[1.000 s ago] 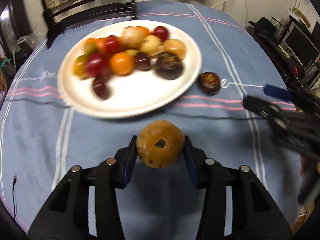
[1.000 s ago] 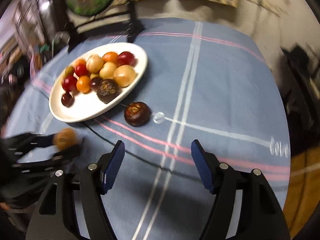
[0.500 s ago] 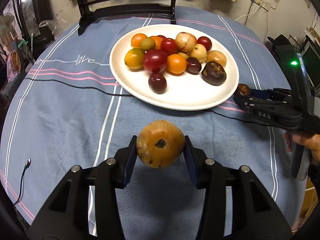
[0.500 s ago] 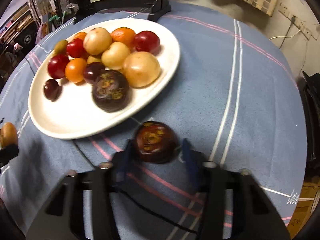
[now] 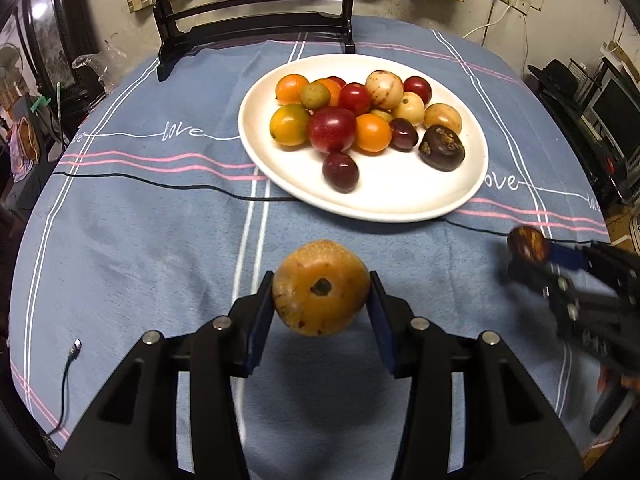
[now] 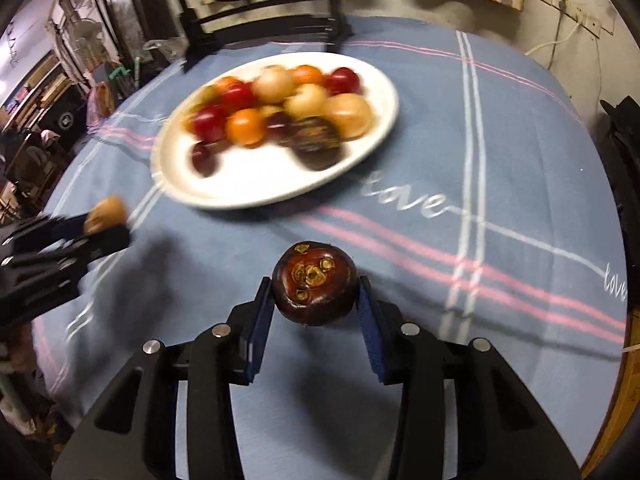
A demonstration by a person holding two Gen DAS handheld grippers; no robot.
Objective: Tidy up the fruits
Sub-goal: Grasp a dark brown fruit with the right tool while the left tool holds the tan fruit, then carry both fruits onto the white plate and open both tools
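The left gripper (image 5: 321,294) has its jaws clamped on a round orange-brown fruit with a dark spot at its end (image 5: 321,288), held above the blue striped tablecloth (image 5: 140,240) near the table's front edge. The right gripper (image 6: 316,294) has its jaws closed on a dark maroon round fruit with yellowish scars (image 6: 315,282), also held clear of the cloth. Between each held fruit and the oval white plate (image 5: 400,200) lies an open band of bare cloth crossed by a thin black cable (image 5: 160,184). The near part of the plate is bare; the fruit is heaped toward its far side.

The left wrist view is sharp: about fourteen fruits lie on the plate, among them roughly four orange, four red, three pale yellow, two dark plum-coloured and one dark wrinkled fruit (image 5: 442,148) at the right of the heap. It also shows a dark wooden chair (image 5: 256,24) at the table's far edge. The right wrist view blurs the plate's contents, so no count is possible there, but it shows the wide empty cloth to the plate's right.
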